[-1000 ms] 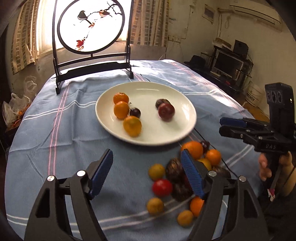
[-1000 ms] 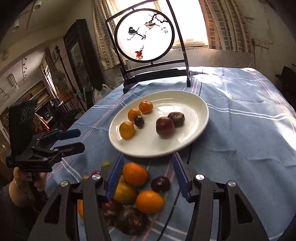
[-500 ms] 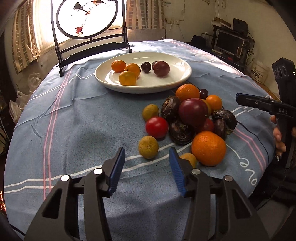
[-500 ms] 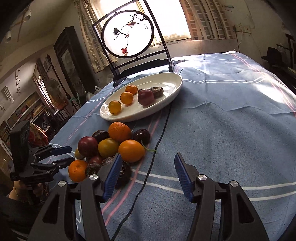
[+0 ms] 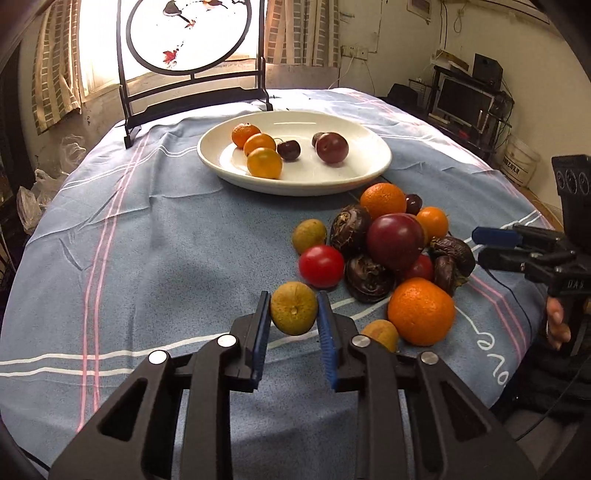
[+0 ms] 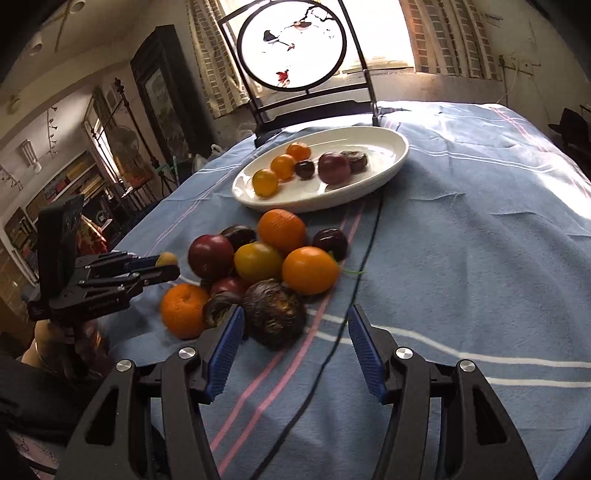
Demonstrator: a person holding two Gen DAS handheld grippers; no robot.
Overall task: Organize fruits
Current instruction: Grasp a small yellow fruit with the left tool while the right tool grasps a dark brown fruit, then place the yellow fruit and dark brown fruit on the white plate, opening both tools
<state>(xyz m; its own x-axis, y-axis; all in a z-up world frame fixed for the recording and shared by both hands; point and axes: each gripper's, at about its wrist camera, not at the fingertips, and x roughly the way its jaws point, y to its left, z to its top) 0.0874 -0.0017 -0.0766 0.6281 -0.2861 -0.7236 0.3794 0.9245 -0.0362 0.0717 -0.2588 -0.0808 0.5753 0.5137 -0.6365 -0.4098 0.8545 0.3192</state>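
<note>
Nearest in the left wrist view, the left gripper [image 5: 293, 319] has just been closing, and its blue pads now pinch a yellow-green citrus fruit [image 5: 293, 308] at the near left edge of the fruit pile [image 5: 388, 243]. Only this view shows that grip head-on. In the right wrist view the same fruit is a small yellowish spot at the tips of the left gripper [image 6: 162, 267], far to the left.

The right gripper [image 6: 295, 332] stands with its jaws spread and nothing pressed between them. A dark wrinkled fruit [image 6: 273, 312] lies just ahead of them, nearer the left pad. Only this view shows a black cable [image 6: 354, 280] running across the blue striped tablecloth [image 6: 480, 258] from the near edge up toward the plate. In the left wrist view the right gripper [image 5: 484, 245] appears side-on at the right edge, its fingers apart, with a hand [image 5: 556, 323] below it.

Beyond the held fruit, the pile shows a red tomato [image 5: 320, 266], a big orange [image 5: 421, 312], a large dark red plum [image 5: 395, 242] and several dark wrinkled fruits, all crowded and touching.

Farther off sits the white plate [image 5: 365, 173], holding three small orange fruits [image 5: 264, 162] in a row on its left, a dark cherry [image 5: 289, 149] beside them, and a plum on the right. The right wrist view alone shows clearly a dark wrinkled fruit [image 6: 354, 160] just right of that plum [image 6: 334, 168].

At the far edge stands a round painted screen [image 5: 188, 33] in a black frame.
</note>
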